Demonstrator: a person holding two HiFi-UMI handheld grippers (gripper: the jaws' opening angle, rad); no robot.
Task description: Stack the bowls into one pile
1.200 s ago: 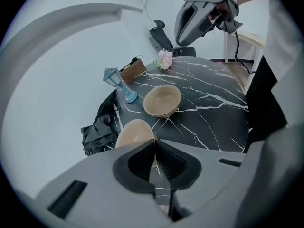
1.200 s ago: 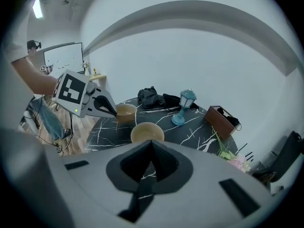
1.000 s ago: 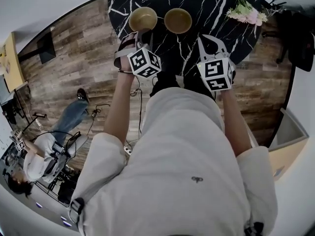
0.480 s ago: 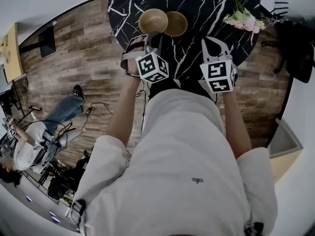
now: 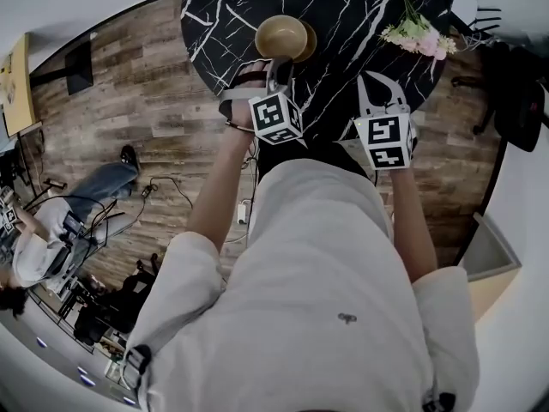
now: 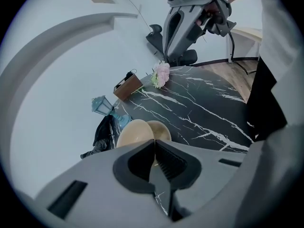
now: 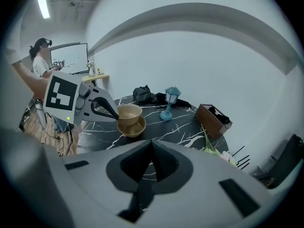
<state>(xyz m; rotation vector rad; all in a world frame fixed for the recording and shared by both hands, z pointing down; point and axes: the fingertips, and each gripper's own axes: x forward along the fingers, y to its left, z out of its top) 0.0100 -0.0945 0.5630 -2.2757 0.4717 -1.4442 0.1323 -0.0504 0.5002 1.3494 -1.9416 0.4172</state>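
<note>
An upright tan bowl [image 7: 129, 112], lifted by its rim, hangs partly over a wider brown bowl [image 7: 131, 129] standing on the black worktop [image 7: 180, 127].

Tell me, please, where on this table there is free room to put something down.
The table is bare between the bowls and the flowers, ahead of the right gripper, and again left of the bowls in the head view. The far edge is crowded: lantern, dark cloth, brown box.

Lantern [image 7: 171, 101], flowers [image 5: 420, 34], box [image 7: 213, 118], blk table [image 5: 343, 24]
</note>
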